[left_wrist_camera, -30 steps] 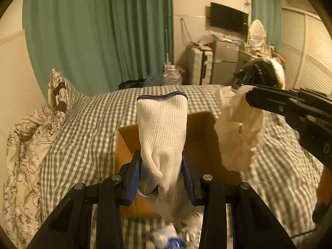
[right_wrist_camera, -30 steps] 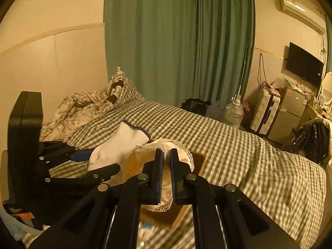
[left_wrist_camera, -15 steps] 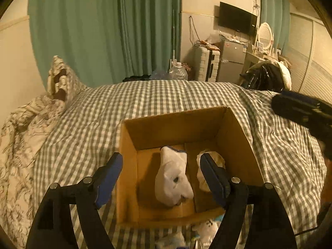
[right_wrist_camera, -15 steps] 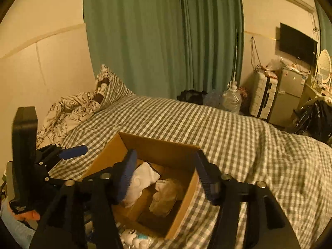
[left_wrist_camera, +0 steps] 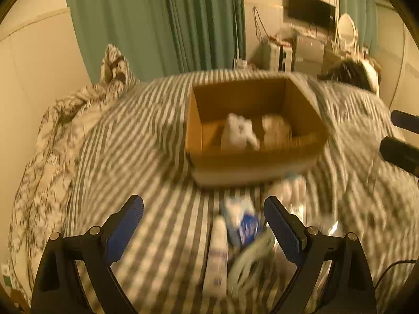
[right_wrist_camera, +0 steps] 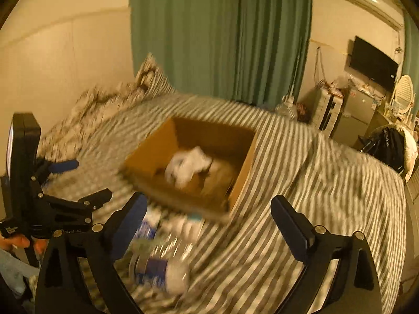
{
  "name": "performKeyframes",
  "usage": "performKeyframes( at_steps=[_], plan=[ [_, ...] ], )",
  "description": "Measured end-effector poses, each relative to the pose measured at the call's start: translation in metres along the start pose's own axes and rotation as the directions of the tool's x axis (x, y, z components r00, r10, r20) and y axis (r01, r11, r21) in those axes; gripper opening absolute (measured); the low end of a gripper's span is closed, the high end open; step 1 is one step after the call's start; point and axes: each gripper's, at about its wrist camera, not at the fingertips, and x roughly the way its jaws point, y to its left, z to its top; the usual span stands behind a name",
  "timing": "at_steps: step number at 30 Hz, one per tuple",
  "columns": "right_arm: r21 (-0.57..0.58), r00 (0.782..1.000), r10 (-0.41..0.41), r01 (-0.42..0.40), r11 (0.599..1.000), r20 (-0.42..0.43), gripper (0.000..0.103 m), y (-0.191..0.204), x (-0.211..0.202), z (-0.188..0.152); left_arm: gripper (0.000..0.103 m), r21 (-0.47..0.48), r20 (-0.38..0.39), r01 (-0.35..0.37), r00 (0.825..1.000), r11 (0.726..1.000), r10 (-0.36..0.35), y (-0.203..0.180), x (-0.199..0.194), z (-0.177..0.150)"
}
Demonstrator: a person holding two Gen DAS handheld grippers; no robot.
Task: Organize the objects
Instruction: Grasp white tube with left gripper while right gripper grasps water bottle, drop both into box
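Observation:
An open cardboard box (left_wrist_camera: 251,159) (right_wrist_camera: 243,172) stands on the checked bed. Inside lie a white sock (left_wrist_camera: 238,133) (right_wrist_camera: 187,166) and a cream lace cloth (left_wrist_camera: 277,130) (right_wrist_camera: 218,175). My left gripper (left_wrist_camera: 204,225) is open and empty, held back from the box over loose items: a white tube (left_wrist_camera: 217,256), a blue-and-white packet (left_wrist_camera: 244,225) and a coiled cable (left_wrist_camera: 251,261). My right gripper (right_wrist_camera: 209,225) is open and empty, above a plastic bottle (right_wrist_camera: 159,269). The frames are motion-blurred.
A patterned duvet and pillow (left_wrist_camera: 65,120) lie at the bed's left. Green curtains (left_wrist_camera: 157,23) hang behind. A TV (right_wrist_camera: 371,64), small fridge and a black bag (right_wrist_camera: 385,149) stand to the right. The left gripper shows in the right wrist view (right_wrist_camera: 60,183).
Both grippers opened and dropped the sock and the lace cloth into the box, then pulled back and away from it. The loose items in front of the box came into view.

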Motion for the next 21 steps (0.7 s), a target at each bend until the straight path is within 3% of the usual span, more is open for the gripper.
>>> performKeyframes(
  at_steps=[5,9,18,21],
  plan=[
    [-0.020,0.991,0.044,-0.047,0.999,-0.129,0.096,0.028,0.025,-0.046,0.096,0.014,-0.090,-0.007,0.996,1.000,0.008,0.001,0.013,-0.045],
    [-0.014,0.973,0.068,-0.073,0.997,-0.219,0.096,0.039,0.045,-0.075,0.096,-0.008,-0.119,0.000,0.993,1.000,-0.001,0.009,0.019,-0.061],
    [-0.047,0.963,0.062,-0.077,0.996,-0.264,0.096,0.058,0.069,-0.090,0.083,0.028,-0.143,0.025,0.989,0.999,-0.021,0.001,0.036,-0.064],
    [-0.080,0.963,0.016,-0.039,0.996,-0.269,0.096,0.065,0.077,-0.095,0.075,0.024,-0.159,0.037,0.987,0.999,-0.033,0.000,0.045,-0.062]
  ],
)
